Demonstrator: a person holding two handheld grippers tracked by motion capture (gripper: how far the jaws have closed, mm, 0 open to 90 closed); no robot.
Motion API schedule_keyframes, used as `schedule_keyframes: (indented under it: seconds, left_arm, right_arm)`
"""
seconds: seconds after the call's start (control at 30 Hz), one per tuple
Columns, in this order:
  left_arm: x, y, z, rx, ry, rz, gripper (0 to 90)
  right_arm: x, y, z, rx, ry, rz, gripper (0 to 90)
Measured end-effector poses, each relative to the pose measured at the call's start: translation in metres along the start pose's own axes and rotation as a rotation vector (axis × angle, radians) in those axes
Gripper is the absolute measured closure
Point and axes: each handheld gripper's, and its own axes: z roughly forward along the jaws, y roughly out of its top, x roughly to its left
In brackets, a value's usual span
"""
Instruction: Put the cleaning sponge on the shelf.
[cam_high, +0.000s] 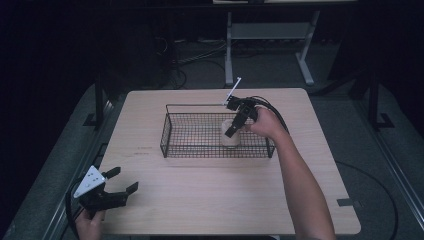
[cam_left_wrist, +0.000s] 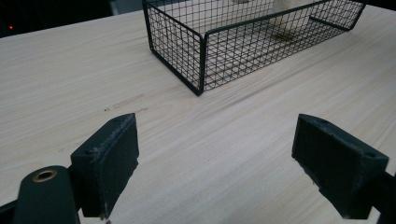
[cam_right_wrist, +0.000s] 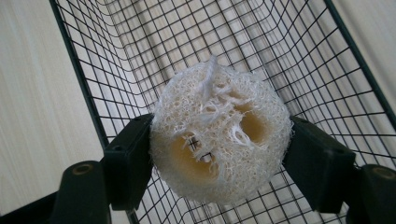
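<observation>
Over the right end of the wire basket (cam_high: 172, 134), the loofah (cam_right_wrist: 219, 135) sits squeezed between the right gripper (cam_high: 235, 120) jaws (arm reaching in, tilted down), while the left gripper (cam_high: 117, 187) idles wide open near-left.

No readable text, label, brand, number or sign appears on anything in these views.

A light wooden rectangular table (cam_high: 210, 200) with rounded corners stands on a grey carpeted floor (cam_high: 380, 165) in a dark room. Beyond the table's far edge, a white metal desk frame (cam_high: 272, 35) rises, with black cables (cam_high: 195, 57) strewn on the floor beside it. Deep shadow covers the surrounding walls.
</observation>
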Motion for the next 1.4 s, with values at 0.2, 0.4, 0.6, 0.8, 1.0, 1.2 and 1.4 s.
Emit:
schedule_keyframes:
  seconds: [0.2,0.4,0.6,0.8,1.0,1.2,1.4]
  left_arm:
    - [0.0,0.0,0.0,0.002,0.0,0.003,14.0]
    - [0.0,-0.001,-0.001,0.001,-0.001,0.002,13.9]
    - [0.001,-0.001,-0.001,-0.002,0.001,0.003,13.9]
    - [0.001,-0.001,-0.002,-0.003,0.001,0.003,14.0]
    - [0.0,0.0,-0.001,-0.002,-0.001,0.005,13.9]
    - [0.0,-0.001,-0.002,-0.002,0.001,0.003,14.0]
    - [-0.001,0.0,-0.003,-0.003,0.0,0.006,14.0]
  right_arm:
    - [-0.001,-0.003,0.011,0.013,0.002,0.002,27.8]
    - [0.001,0.001,0.017,0.013,0.006,-0.004,27.8]
    - [0.001,0.002,0.021,0.018,0.008,-0.003,27.6]
    - [0.002,0.002,0.021,0.026,0.003,0.002,25.8]
    - [0.003,0.002,0.016,0.016,-0.006,0.013,20.5]
    - [0.003,-0.003,0.004,0.002,-0.013,0.023,18.7]
    - [0.007,-0.007,-0.007,-0.017,-0.014,0.029,18.0]
